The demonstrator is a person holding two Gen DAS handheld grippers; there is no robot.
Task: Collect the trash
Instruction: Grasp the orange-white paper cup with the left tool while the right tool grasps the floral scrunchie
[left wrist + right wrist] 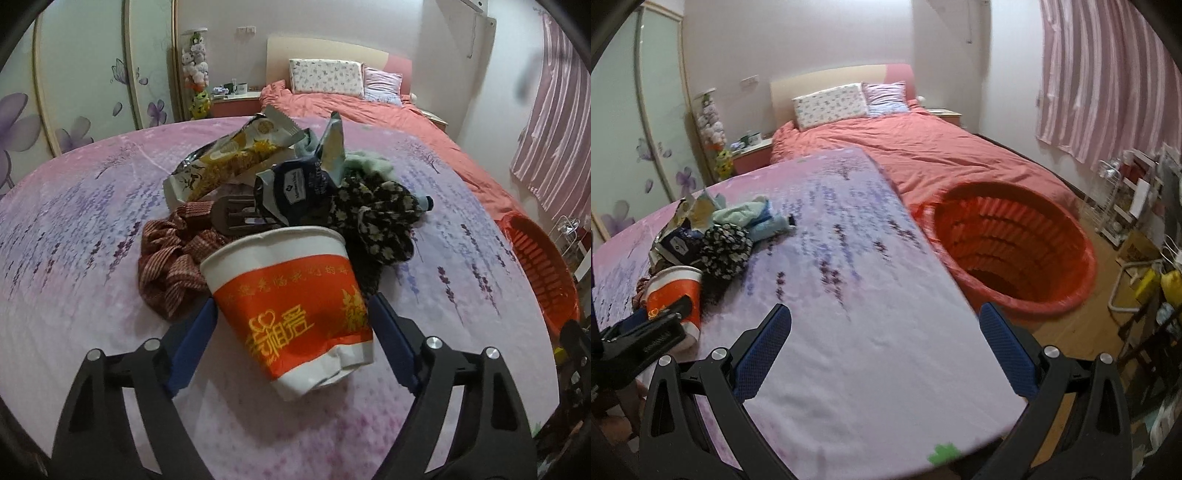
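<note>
A white and orange paper cup (295, 295) with a dented base lies tilted on the lavender-print tablecloth (74, 221). My left gripper (291, 301) has its blue pads against both sides of the cup. Behind it sits a pile: a yellow snack wrapper (236, 155), a dark blue wrapper (295, 188) and a foil-lined wrapper (332, 147). In the right wrist view the cup (676, 291) and the pile (701, 229) are at the left. My right gripper (882, 310) stands open over the table's right edge with nothing between its fingers.
An orange slatted basket (1015, 251) stands on the floor right of the table, also seen as the basket (543, 269). A red striped cloth (170, 266), a black floral cloth (376, 221) and a brown hair clip (232, 218) lie among the wrappers. A bed (923, 147) is behind.
</note>
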